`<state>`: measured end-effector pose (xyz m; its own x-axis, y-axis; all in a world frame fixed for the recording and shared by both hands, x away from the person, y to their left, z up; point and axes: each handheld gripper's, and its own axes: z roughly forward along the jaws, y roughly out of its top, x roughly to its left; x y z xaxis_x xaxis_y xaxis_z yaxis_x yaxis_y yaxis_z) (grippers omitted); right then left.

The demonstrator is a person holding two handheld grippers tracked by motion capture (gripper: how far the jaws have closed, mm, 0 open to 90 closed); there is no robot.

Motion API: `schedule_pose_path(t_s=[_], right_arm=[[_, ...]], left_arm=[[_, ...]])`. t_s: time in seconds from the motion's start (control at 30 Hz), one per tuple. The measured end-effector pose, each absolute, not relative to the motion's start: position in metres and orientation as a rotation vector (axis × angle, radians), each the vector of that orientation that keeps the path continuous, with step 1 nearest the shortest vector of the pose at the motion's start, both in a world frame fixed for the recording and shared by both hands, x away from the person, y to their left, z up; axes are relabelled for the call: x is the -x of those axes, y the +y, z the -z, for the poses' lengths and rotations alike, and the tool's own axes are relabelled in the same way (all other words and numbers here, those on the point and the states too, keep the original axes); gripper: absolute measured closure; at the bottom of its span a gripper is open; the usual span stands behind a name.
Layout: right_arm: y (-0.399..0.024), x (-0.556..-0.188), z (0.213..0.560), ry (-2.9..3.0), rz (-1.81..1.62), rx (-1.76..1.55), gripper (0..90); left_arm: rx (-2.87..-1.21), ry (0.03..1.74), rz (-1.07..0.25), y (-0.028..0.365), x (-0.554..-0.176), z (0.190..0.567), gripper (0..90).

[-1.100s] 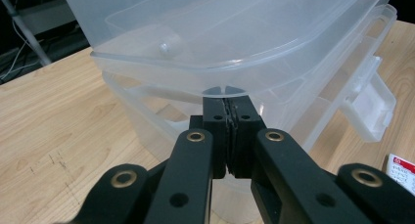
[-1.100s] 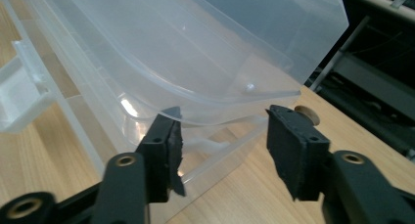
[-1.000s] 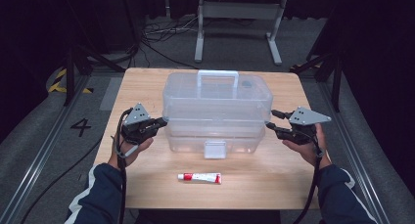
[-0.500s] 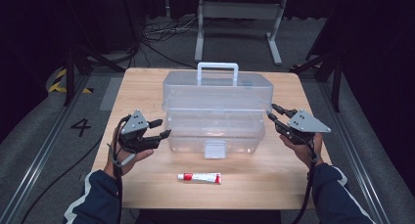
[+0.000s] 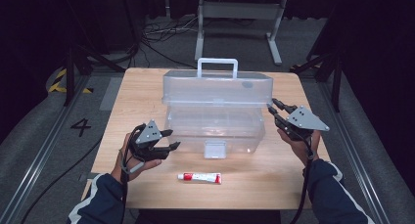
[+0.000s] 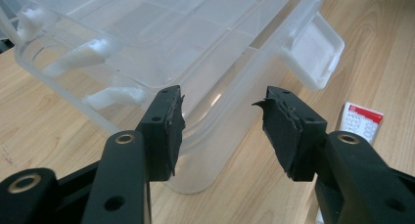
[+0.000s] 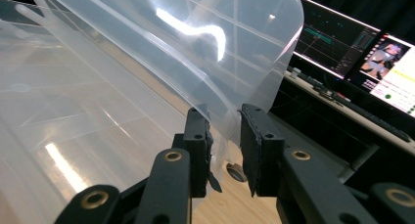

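High view shows a clear plastic box (image 5: 215, 128) in the middle of the wooden table (image 5: 142, 92). Its lid (image 5: 218, 87) stands lifted, with the white handle (image 5: 218, 67) on top. A small tube (image 5: 199, 177) lies on the table just in front of the box, and its long side runs left to right.

The left gripper (image 5: 169, 140) sits near the front left corner of the box. Its jaws have just been opening and now stand apart with nothing between them. In the left gripper view, the box corner (image 6: 205, 136) is right ahead of the left gripper (image 6: 222, 121), and the end of the tube (image 6: 362, 123) peeks in at the side.

The right gripper (image 5: 273, 109) is at the right end of the lid. Its jaws have just been closing, and the right gripper view shows the lid edge (image 7: 235, 106) between them. I cannot tell if the pads press on it yet.

The tube lies toward the person from the box, and the left gripper is the nearer one. I think that free gripper would have to swing toward the middle of the front edge to get the tube.
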<state>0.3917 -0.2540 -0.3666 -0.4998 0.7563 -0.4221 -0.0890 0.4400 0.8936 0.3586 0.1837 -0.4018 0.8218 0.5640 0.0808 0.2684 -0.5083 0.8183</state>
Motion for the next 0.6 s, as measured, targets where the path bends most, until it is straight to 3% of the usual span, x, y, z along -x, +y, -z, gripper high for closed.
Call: schedule_pose_path(t_s=[0.6], right_arm=[[-0.249,-0.400,0.353,1.758,-1.191,-0.627,76.3]], left_arm=[[-2.194,0.545,-0.392,0.161,-0.366,0.402,51.2]])
